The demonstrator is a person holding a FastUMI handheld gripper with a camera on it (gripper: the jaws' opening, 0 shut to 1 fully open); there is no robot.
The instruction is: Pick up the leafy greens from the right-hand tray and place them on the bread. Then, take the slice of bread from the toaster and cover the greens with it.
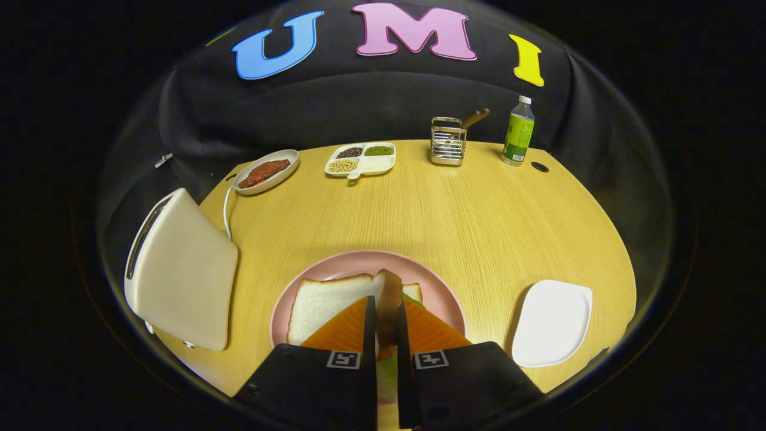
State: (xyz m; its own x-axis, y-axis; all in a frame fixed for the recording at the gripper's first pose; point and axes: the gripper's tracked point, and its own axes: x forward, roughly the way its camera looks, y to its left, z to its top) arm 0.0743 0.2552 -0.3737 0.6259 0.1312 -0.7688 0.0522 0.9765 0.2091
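Fingers point(386, 326) pinch a bread slice point(389, 299) edge-on, directly over the pink plate's point(359, 263) bread point(323, 302) and greens point(414, 297) at 12 o'clock.

No wording can be read here. The bottle point(519, 131) at the far edge of the table point(479, 221) wears a green label too small to make out, and the gripper point(383, 323) carries two square coded markers without letters.

Gripper point(386, 317) fingers clamped on an upright brown-crusted slice of bread point(389, 299), over the round pink plate point(359, 263) bearing a white bread slice point(323, 302); green leaf edge point(413, 297) peeking beside; white toaster point(179, 269) and white empty tray point(550, 323) flanking on the wooden tabletop point(467, 221).
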